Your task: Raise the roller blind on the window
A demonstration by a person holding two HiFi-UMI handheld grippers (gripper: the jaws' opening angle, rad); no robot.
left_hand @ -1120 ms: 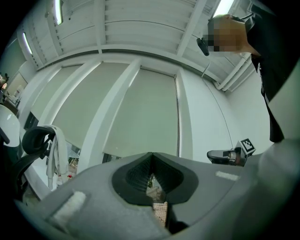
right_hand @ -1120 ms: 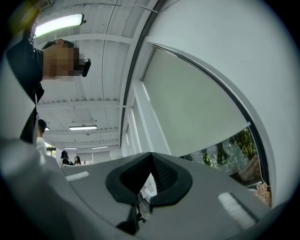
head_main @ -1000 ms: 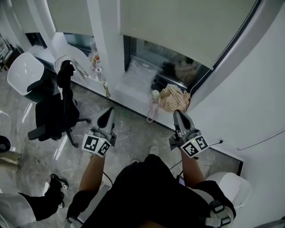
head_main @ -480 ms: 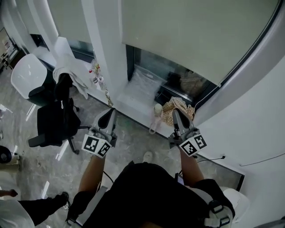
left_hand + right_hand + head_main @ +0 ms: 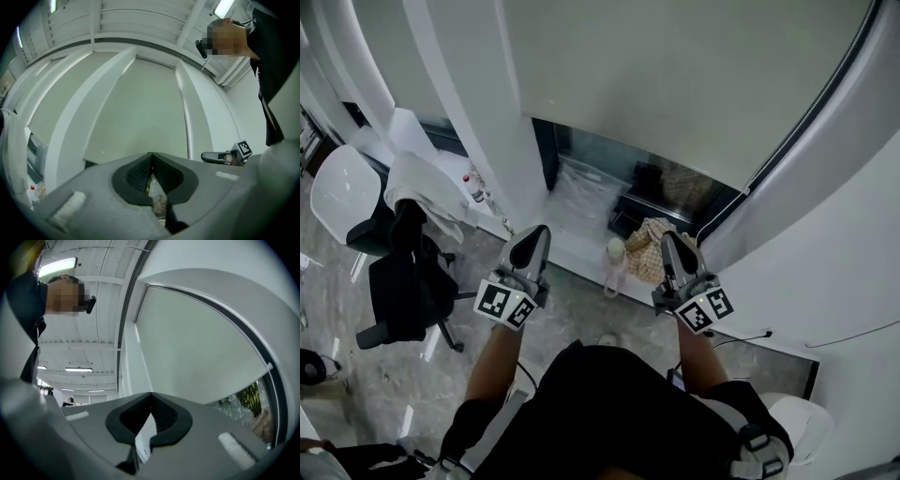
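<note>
Left gripper (image 5: 536,234) and right gripper (image 5: 670,242): jaws pressed together, nothing pinched, side by side at lower centre, aimed up-frame. Just beyond their tips, on the low sill (image 5: 577,248): checked bag (image 5: 649,246) and pale bottle (image 5: 613,255). At left: white pillar (image 5: 473,112), black office chair (image 5: 405,281), white cloth (image 5: 422,183) above it. Filling upper centre and right: roller blind (image 5: 675,84), pale grey-green, flat, drawn down to a strip of bare glass (image 5: 619,159); dark cord (image 5: 811,117) along its right edge.

chair (image 5: 408,291) left of roller blind (image 5: 675,84), bag (image 5: 647,246) below
</note>
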